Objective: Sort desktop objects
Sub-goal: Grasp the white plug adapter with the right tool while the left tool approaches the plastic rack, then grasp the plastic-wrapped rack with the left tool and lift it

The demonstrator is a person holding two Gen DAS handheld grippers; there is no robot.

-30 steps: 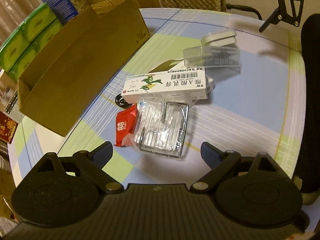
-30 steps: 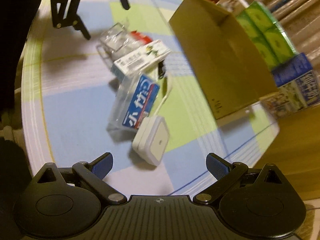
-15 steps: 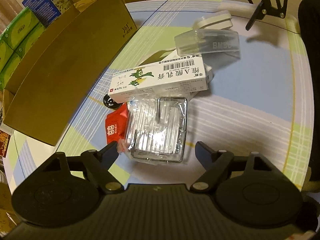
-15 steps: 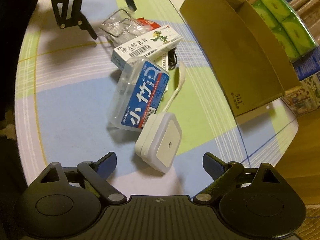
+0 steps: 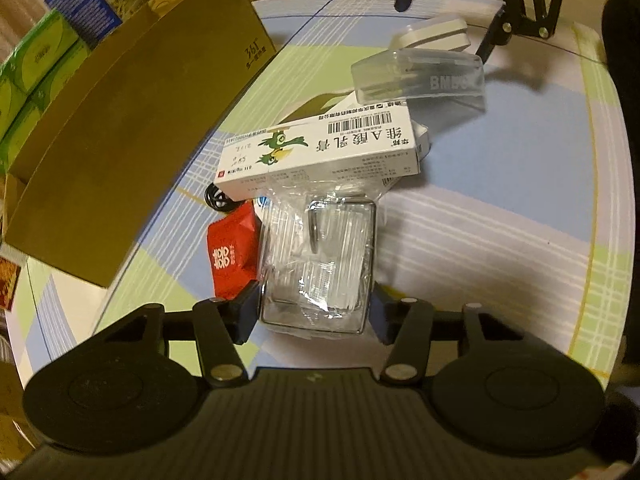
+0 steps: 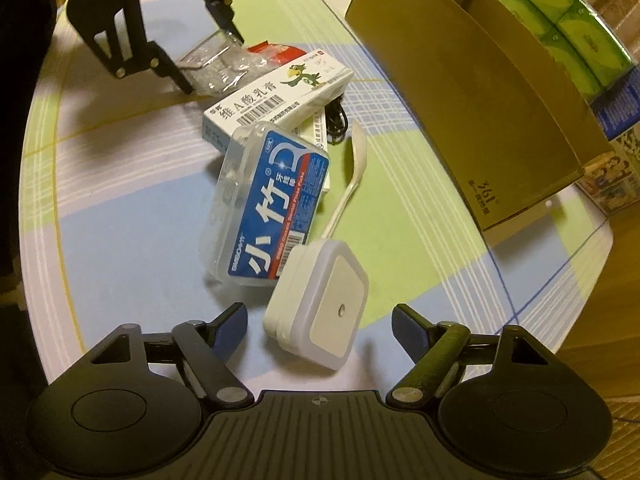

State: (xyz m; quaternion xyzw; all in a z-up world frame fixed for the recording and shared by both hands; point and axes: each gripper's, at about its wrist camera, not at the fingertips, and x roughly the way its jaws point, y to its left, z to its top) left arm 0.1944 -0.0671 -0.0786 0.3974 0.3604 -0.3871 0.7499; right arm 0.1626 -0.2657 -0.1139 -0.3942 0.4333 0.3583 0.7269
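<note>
My left gripper (image 5: 314, 314) is shut on the near end of a clear plastic packet (image 5: 320, 256) holding a wire frame, both fingers pressing its sides. The right wrist view shows the same packet (image 6: 216, 60). A white medicine box (image 5: 320, 152) with a green bird lies across its far end, and a red packet (image 5: 232, 256) touches its left side. My right gripper (image 6: 320, 320) stands open around a white square night light (image 6: 320, 312), fingers apart from it. The night light leans on a clear case with a blue label (image 6: 268, 208).
A large open cardboard box (image 5: 120, 120) stands along the table's side, also seen in the right wrist view (image 6: 480, 100). Green tissue packs (image 6: 568, 32) and other cartons sit behind it. A white spoon (image 6: 352, 176) and a black cable (image 6: 336, 116) lie by the pile.
My left gripper moved forward and closed its fingers onto the clear packet. My right gripper came closer to the night light and narrowed a little, staying open.
</note>
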